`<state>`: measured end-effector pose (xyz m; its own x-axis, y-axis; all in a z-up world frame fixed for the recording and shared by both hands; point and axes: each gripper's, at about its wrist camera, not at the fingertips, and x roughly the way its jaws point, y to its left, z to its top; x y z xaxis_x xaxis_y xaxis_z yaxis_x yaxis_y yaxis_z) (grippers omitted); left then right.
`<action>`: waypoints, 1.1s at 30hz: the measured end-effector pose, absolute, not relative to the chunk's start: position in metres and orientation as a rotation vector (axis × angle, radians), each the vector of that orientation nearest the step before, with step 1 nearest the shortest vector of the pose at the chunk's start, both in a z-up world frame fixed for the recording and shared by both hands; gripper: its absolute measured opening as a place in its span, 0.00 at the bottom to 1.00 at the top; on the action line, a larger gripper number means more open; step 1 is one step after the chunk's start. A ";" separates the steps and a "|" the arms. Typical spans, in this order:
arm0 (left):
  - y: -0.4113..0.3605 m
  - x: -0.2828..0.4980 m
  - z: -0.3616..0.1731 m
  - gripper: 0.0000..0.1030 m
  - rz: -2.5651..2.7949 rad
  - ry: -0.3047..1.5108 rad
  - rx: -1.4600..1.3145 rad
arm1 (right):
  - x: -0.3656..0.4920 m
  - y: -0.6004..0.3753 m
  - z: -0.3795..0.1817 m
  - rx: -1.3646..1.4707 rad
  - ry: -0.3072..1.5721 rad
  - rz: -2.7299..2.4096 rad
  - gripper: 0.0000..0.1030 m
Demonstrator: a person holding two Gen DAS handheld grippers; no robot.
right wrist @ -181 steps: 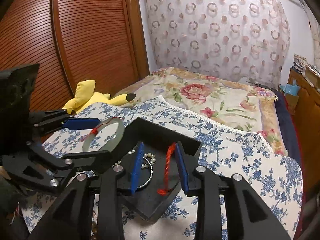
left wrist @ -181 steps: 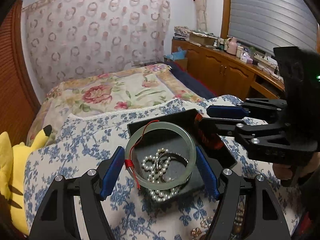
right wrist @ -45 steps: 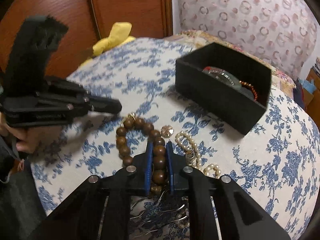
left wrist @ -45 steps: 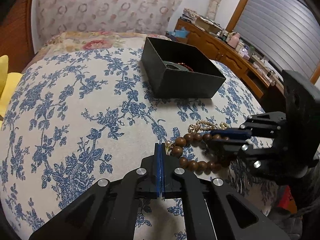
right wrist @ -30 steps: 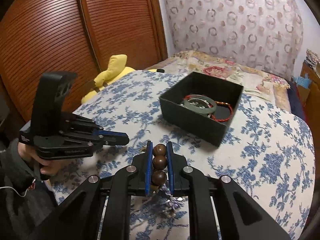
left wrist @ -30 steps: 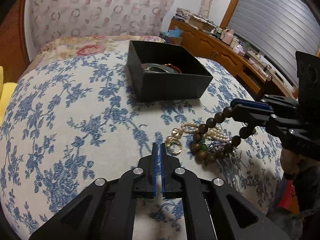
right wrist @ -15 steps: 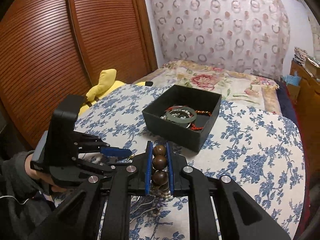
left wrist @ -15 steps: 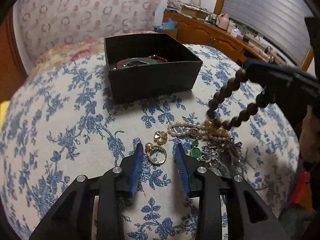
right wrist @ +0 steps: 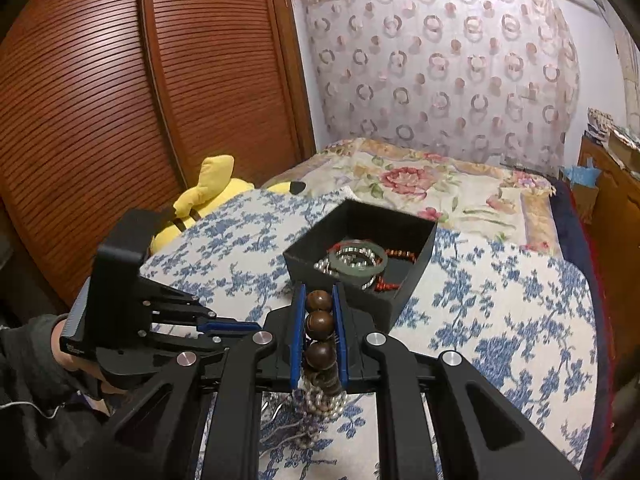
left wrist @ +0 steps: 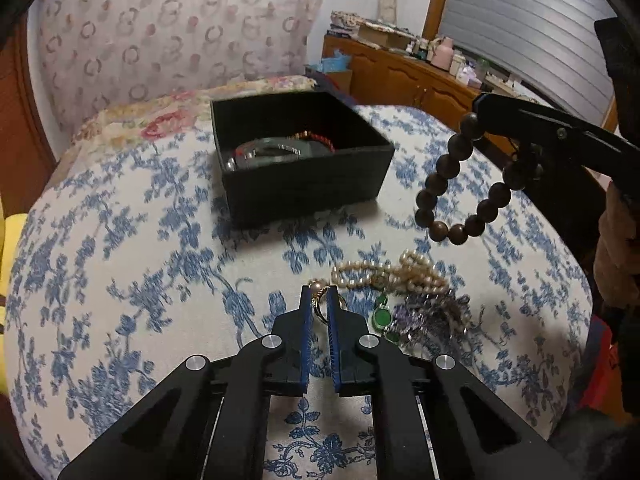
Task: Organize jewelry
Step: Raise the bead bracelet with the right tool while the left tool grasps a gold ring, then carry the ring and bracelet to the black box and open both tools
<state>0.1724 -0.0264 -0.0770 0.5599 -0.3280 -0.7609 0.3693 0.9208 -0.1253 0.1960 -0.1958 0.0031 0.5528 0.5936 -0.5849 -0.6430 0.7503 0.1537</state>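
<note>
A black jewelry box (left wrist: pixel 304 184) (right wrist: pixel 416 272) stands on the blue-flowered cloth; it holds a green bangle (right wrist: pixel 358 261), red cord and pearls. My right gripper (right wrist: pixel 318 304) is shut on a brown wooden bead bracelet (right wrist: pixel 319 324), which hangs in the air right of the box in the left wrist view (left wrist: pixel 460 188). My left gripper (left wrist: pixel 319 298) is low on the cloth, its jaws closed onto a gold ring (left wrist: pixel 320 305). A pearl strand (left wrist: pixel 392 274), green stones (left wrist: pixel 382 316) and a tangle of chains (left wrist: pixel 432 316) lie just right of it.
A yellow plush toy (right wrist: pixel 208 204) lies at the cushion's left edge by the wooden sliding doors (right wrist: pixel 120 92). A flowered bed (right wrist: pixel 440 188) lies behind the box. A wooden cabinet (left wrist: pixel 408 76) with clutter stands at the far right.
My left gripper has closed from open onto the gold ring. My right gripper has lifted the bead bracelet higher and toward the box.
</note>
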 end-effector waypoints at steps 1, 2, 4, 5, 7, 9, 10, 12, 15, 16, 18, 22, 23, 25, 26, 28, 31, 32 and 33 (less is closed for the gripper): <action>-0.024 0.173 -0.071 0.06 -0.410 0.871 0.044 | 0.198 -0.196 0.006 -0.083 0.652 0.731 0.15; -0.023 0.175 -0.066 0.06 -0.409 0.862 0.039 | 0.200 -0.196 0.009 -0.085 0.646 0.729 0.15; -0.021 0.180 -0.055 0.06 -0.407 0.837 0.031 | 0.206 -0.197 0.014 -0.086 0.633 0.726 0.15; -0.019 0.185 -0.048 0.06 -0.405 0.823 0.029 | 0.210 -0.198 0.017 -0.087 0.625 0.723 0.15; -0.018 0.193 -0.037 0.06 -0.399 0.798 0.029 | 0.217 -0.199 0.023 -0.087 0.608 0.723 0.15; -0.017 0.204 -0.029 0.06 -0.389 0.778 0.030 | 0.223 -0.198 0.028 -0.089 0.594 0.724 0.15; -0.017 0.208 -0.026 0.06 -0.386 0.773 0.030 | 0.229 -0.198 0.031 -0.090 0.583 0.724 0.15; -0.016 0.220 -0.021 0.06 -0.382 0.761 0.027 | 0.238 -0.198 0.037 -0.092 0.566 0.722 0.15; -0.017 0.234 -0.019 0.06 -0.375 0.754 0.026 | 0.251 -0.197 0.042 -0.086 0.552 0.725 0.15; -0.017 0.241 -0.019 0.06 -0.372 0.756 0.022 | 0.257 -0.196 0.043 -0.085 0.550 0.727 0.15; -0.016 0.249 -0.020 0.06 -0.368 0.759 0.016 | 0.265 -0.194 0.043 -0.083 0.550 0.733 0.15; -0.016 0.265 -0.022 0.06 -0.362 0.766 0.009 | 0.278 -0.189 0.035 -0.074 0.570 0.752 0.15; -0.016 0.269 -0.023 0.06 -0.361 0.768 0.008 | 0.281 -0.188 0.031 -0.073 0.582 0.757 0.15; -0.017 0.275 -0.023 0.06 -0.363 0.770 0.009 | 0.285 -0.184 0.022 -0.078 0.606 0.764 0.15; -0.017 0.278 -0.024 0.06 -0.363 0.771 0.011 | 0.287 -0.182 0.015 -0.084 0.620 0.764 0.15; -0.018 0.284 -0.025 0.06 -0.362 0.773 0.013 | 0.291 -0.178 0.004 -0.085 0.651 0.764 0.15; -0.018 0.293 -0.027 0.06 -0.362 0.777 0.014 | 0.294 -0.175 -0.009 -0.089 0.691 0.760 0.15; -0.018 0.295 -0.027 0.06 -0.362 0.779 0.013 | 0.295 -0.174 -0.013 -0.093 0.705 0.758 0.15; -0.019 0.298 -0.028 0.06 -0.364 0.783 0.011 | 0.295 -0.173 -0.016 -0.094 0.710 0.756 0.15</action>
